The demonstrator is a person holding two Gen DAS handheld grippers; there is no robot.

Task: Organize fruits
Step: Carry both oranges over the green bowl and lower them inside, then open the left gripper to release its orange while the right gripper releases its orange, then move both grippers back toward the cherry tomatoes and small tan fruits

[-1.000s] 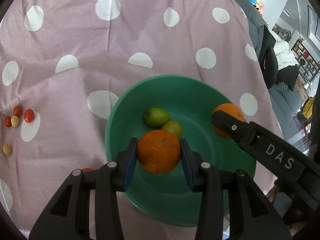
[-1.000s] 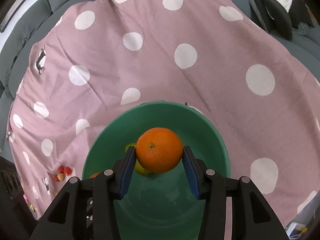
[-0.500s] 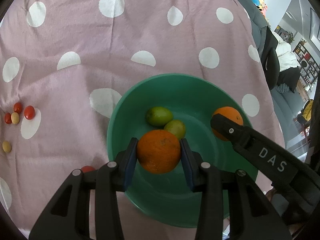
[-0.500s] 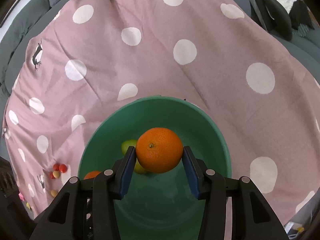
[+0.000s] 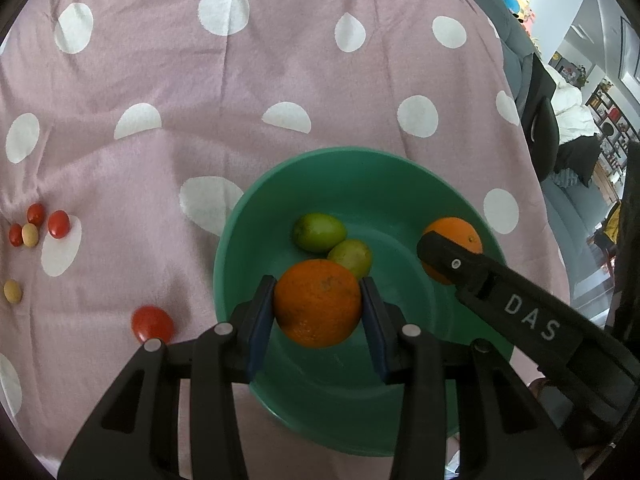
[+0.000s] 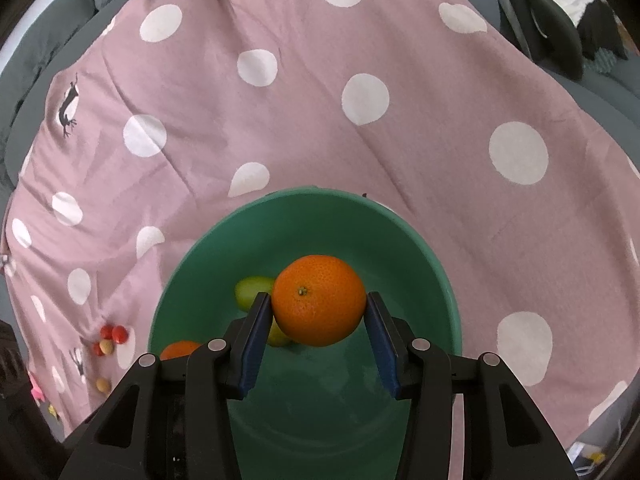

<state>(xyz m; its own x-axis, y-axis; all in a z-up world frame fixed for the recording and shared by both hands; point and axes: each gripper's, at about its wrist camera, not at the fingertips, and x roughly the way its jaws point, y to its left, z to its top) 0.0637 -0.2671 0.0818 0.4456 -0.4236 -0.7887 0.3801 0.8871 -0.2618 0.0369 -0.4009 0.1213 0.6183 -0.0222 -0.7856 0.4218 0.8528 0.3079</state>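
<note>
Left wrist view shows the left tongs (image 5: pixel 318 312) pinching an orange (image 5: pixel 318 303) tight between their blue pads. The orange hangs over the near part of the green bowl (image 5: pixel 256 224). Two small green fruits (image 5: pixel 319 232) lie inside the bowl, touching each other, just past the held orange.

On the right side of the bowl, the right tongs (image 5: pixel 450 250) reach in over the rim, pinching a second orange (image 5: pixel 456 229). In the right wrist view the right tongs (image 6: pixel 319 312) squeeze this second orange (image 6: pixel 319 300) from both sides, and it floats above the middle of the green bowl (image 6: pixel 304 208). One green fruit (image 6: pixel 252 290) peeks out behind it. The first orange (image 6: pixel 180 350) shows at the bowl's left edge.

The bowl sits on a pink blanket (image 5: pixel 160 80) with white dots. One red tomato (image 5: pixel 152 323) lies on the blanket just left of the bowl. Farther left of the bowl sits a little bunch of red and yellow tomatoes (image 5: pixel 34 226), and one yellow tomato (image 5: pixel 12 291) lies alone.
</note>
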